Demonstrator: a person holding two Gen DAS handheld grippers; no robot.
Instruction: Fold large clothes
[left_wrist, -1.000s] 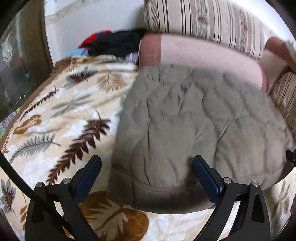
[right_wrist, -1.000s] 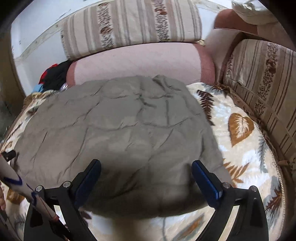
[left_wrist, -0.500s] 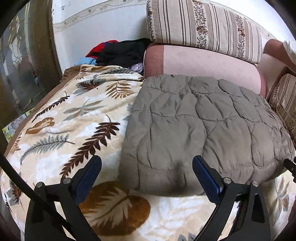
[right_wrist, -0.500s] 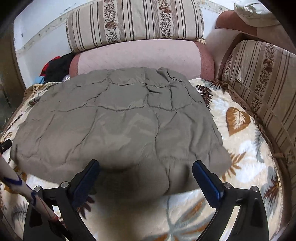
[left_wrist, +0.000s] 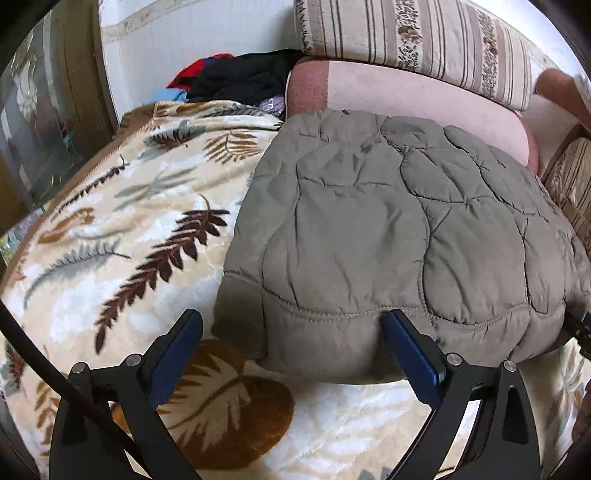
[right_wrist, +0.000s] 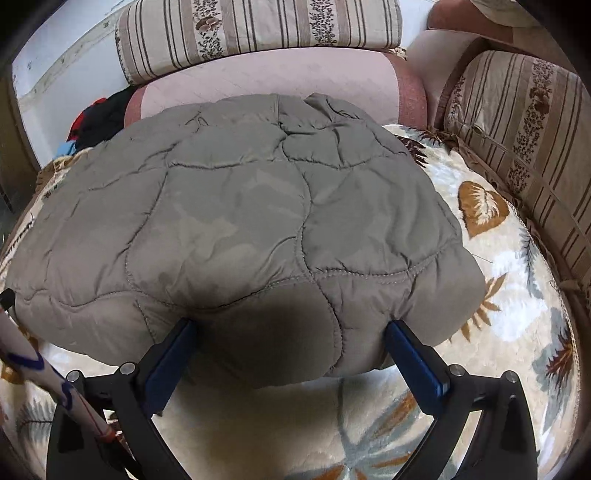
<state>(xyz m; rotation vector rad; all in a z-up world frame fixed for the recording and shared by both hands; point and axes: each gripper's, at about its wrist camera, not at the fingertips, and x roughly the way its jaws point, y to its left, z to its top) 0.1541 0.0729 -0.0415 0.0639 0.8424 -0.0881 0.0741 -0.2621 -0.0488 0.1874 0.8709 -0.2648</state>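
A grey-green quilted jacket (left_wrist: 388, 229) lies folded in a thick pad on a leaf-patterned blanket (left_wrist: 122, 236); it also shows in the right wrist view (right_wrist: 240, 221). My left gripper (left_wrist: 291, 332) is open at the jacket's near left corner, its right finger pressed against the near edge. My right gripper (right_wrist: 288, 339) is open, both fingers against the jacket's near right edge with the padded hem bulging between them. Neither gripper holds anything.
A pink bolster (left_wrist: 406, 92) and a striped cushion (left_wrist: 413, 40) lie behind the jacket. A pile of dark and red clothes (left_wrist: 236, 77) sits at the back left. Another striped cushion (right_wrist: 524, 147) lines the right side. The blanket (right_wrist: 498, 258) shows right of the jacket.
Both grippers have moved back in toward the jacket's near edge after pulling away half a second ago; the fingers now touch the hem. The jacket has stayed folded in place.
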